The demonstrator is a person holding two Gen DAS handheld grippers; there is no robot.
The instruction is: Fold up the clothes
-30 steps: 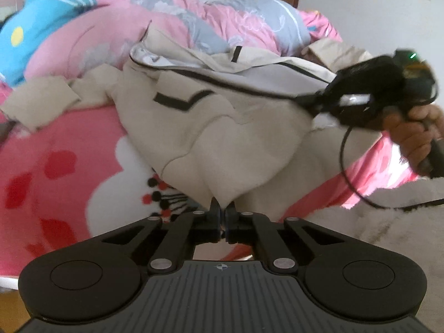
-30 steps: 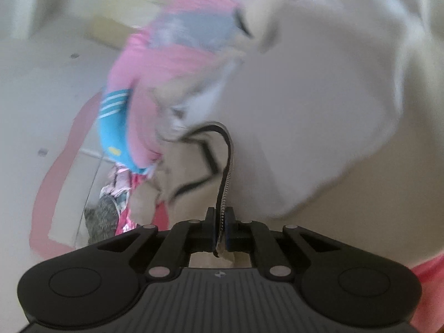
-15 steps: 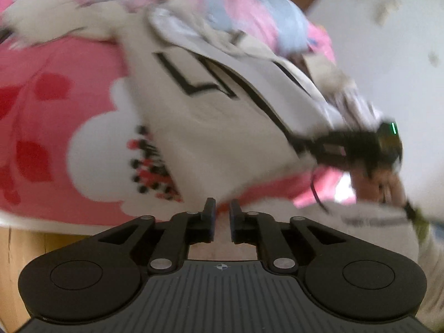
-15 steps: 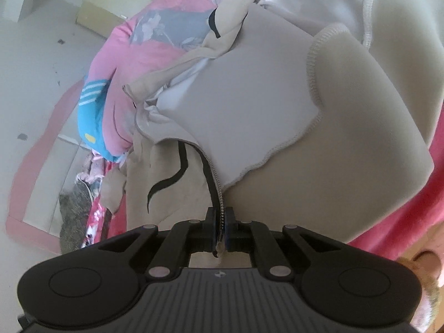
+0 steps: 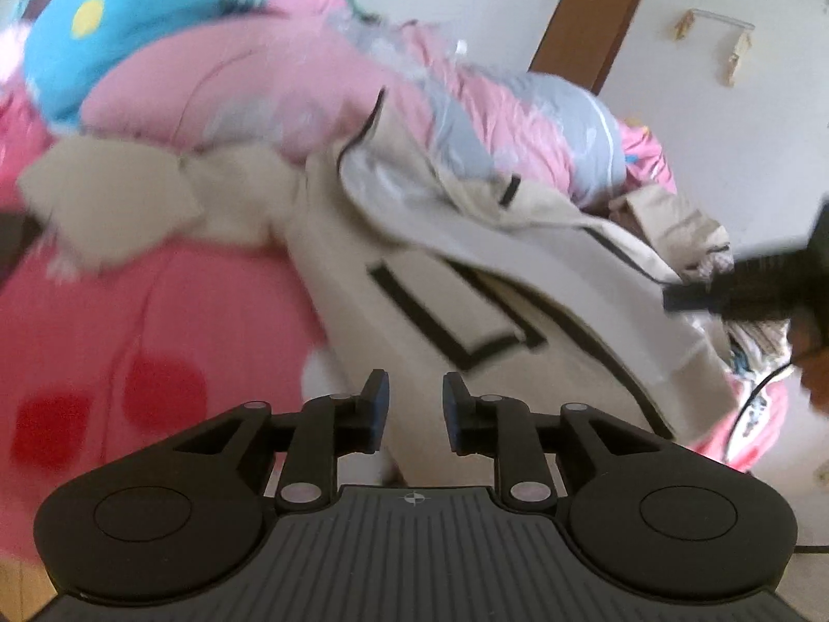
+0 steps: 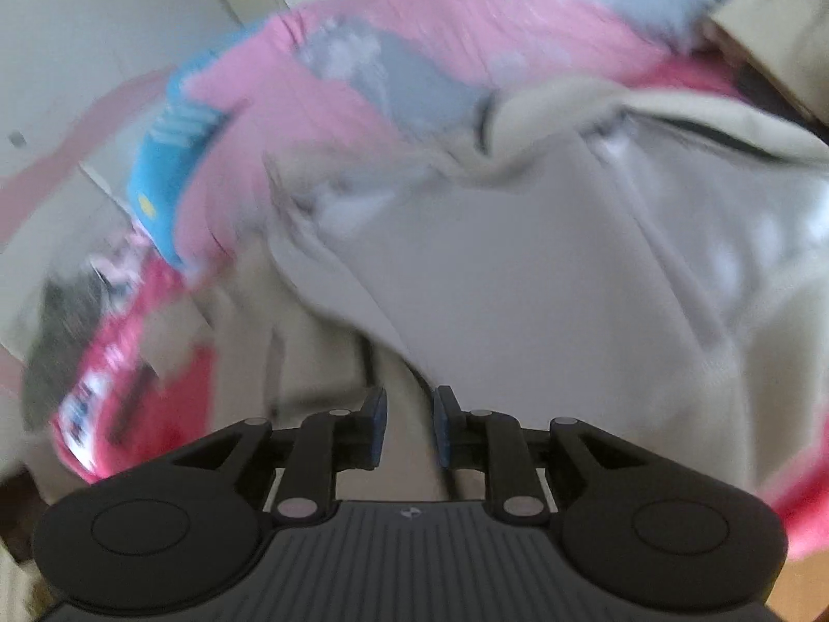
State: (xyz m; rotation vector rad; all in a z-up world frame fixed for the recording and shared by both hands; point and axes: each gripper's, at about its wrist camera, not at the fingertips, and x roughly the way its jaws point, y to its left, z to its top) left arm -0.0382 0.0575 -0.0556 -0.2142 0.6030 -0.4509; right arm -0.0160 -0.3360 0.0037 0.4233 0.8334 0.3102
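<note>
A beige jacket (image 5: 466,280) with black trim and a pale grey lining lies spread on the pink bed blanket (image 5: 155,321). One sleeve (image 5: 119,207) reaches out to the left. My left gripper (image 5: 412,394) hovers at the jacket's near hem; its jaws are opening and nothing is between the pads. In the left wrist view my right gripper (image 5: 679,299) comes in from the right edge, at the jacket's zipper side. The blurred right wrist view shows the jacket (image 6: 518,285) with its lining up. There my right gripper (image 6: 409,404) has its jaws opening, with nothing pinched.
A rolled pink and grey quilt (image 5: 497,103) and a blue cushion (image 5: 129,26) are piled at the back of the bed. More beige clothing (image 5: 673,217) sits at the far right. A brown door (image 5: 590,20) stands in the white wall behind.
Both grippers have let go: the left released the jacket's hem, then the right released the zipper edge. The jacket now lies on the bed. Both views have swung and the right one has blurred.
</note>
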